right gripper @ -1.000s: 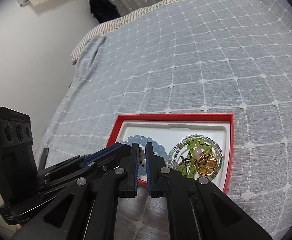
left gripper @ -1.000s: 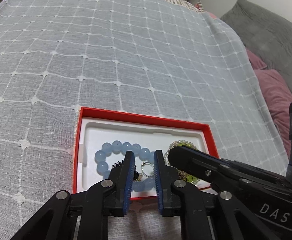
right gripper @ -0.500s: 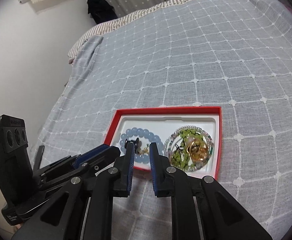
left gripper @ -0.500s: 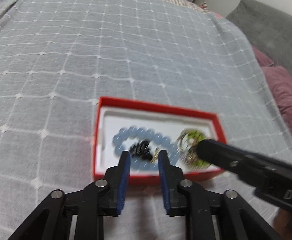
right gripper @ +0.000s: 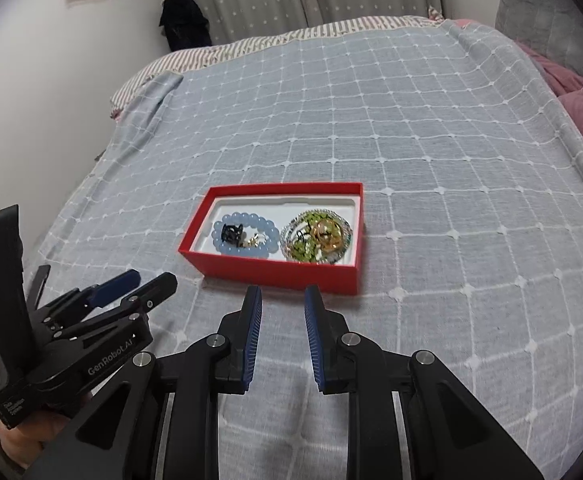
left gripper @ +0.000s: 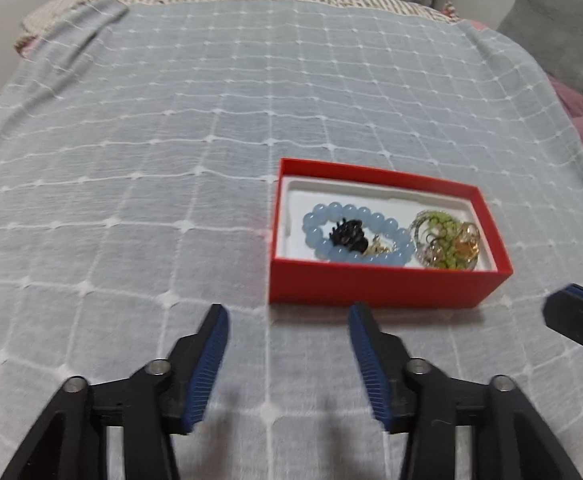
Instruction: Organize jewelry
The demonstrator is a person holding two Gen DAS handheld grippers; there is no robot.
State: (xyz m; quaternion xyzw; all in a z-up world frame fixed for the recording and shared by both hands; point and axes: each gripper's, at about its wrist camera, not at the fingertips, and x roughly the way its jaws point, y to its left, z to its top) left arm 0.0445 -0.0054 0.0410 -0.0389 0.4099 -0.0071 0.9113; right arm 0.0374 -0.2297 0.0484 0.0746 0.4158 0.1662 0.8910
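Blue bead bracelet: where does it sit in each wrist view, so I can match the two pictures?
Left wrist view: the blue bead bracelet lies right of centre, in the left half of the red box, ringing a black hair claw.
Right wrist view: the bracelet lies just left of centre, again in the box's left half.
Shared landmark: the green bead coil in the box's right half.

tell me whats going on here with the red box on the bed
A person holds a two-finger gripper in each hand over a grey checked bedspread. The open red cardboard box holds a pale blue bead bracelet, a small black claw clip and green bead strands. The left gripper and right gripper, jaws just opening, hold nothing.
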